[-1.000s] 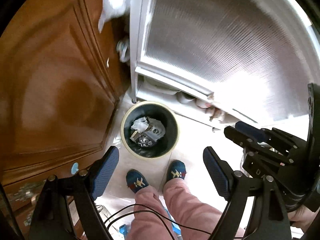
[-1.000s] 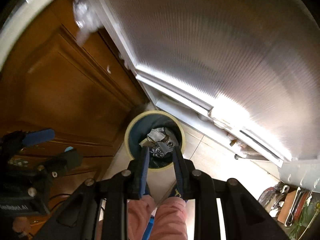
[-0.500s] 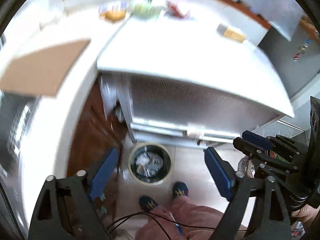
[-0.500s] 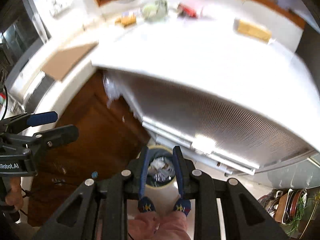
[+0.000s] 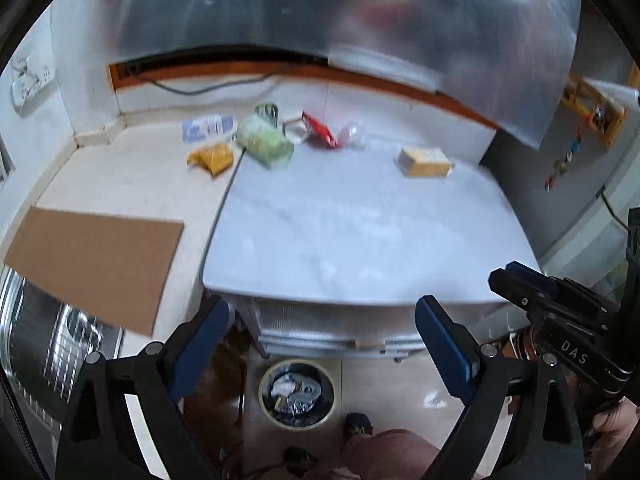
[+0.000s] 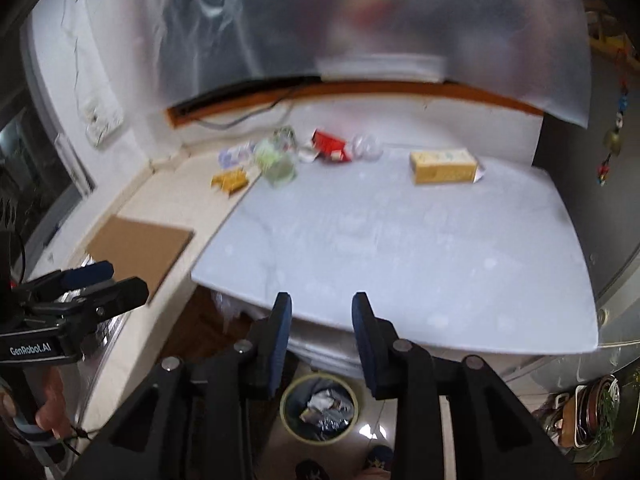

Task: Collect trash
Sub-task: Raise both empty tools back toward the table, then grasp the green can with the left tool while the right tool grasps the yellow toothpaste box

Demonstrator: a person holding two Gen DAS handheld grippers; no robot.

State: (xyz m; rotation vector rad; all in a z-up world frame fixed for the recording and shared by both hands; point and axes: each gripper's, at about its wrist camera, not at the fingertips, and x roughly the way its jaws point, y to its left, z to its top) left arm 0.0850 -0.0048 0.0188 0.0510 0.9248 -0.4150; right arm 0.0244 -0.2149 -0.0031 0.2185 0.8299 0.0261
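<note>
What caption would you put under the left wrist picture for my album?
Open left gripper hangs empty above the trash bin, facing wrappers and a yellow box on the white tabletop.

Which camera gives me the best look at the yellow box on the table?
The right wrist view: the yellow box sits nearer centre, its long face turned to the camera. The left wrist view shows it smaller and more foreshortened.
</note>
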